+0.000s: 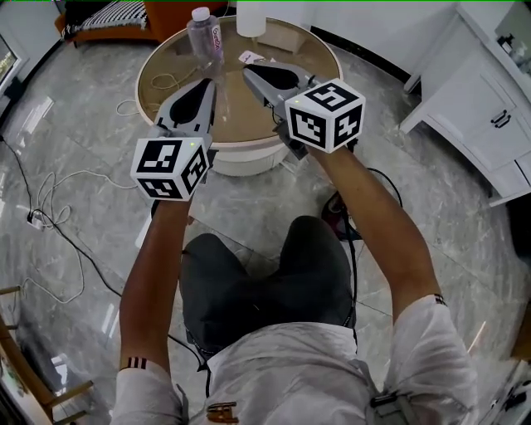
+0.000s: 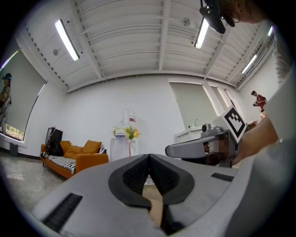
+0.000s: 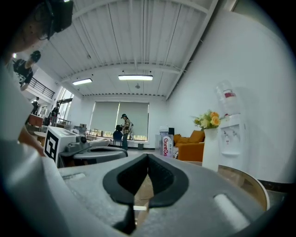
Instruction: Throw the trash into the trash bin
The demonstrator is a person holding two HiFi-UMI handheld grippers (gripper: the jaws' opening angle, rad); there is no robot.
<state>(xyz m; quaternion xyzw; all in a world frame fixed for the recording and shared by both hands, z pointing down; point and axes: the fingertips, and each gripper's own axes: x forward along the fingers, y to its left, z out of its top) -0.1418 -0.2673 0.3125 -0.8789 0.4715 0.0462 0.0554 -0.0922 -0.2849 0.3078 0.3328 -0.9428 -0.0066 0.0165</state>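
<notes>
The likeliest trash is a clear plastic bottle (image 1: pixel 204 33) standing upright near the far edge of the round table (image 1: pixel 158 62), with a small pale wrapper (image 1: pixel 249 56) lying flat just to its right. No trash bin shows in any view, so where the drop will happen cannot be told. Both items rest untouched on the tabletop. The left gripper (image 1: pixel 212 83) hangs over the table's near part, its tips pointing at the bottle and short of it; its own view shows the dark pads pressed tip to tip with nothing between them (image 2: pixel 149 158). The right gripper (image 1: pixel 247 73) sits beside it, aimed toward the wrapper, and its jaws are likewise closed together and empty (image 3: pixel 148 157) (the bottle's label shows beyond them in that view). Held level and side by side over the person's knees, the two tools look posed for an approach, not a grasp: either must open before it can take anything. A white vase (image 1: pixel 250 17) stands behind the wrapper and a loose cord (image 1: pixel 166 81) trails across the table's left side, both likely to stay put.
</notes>
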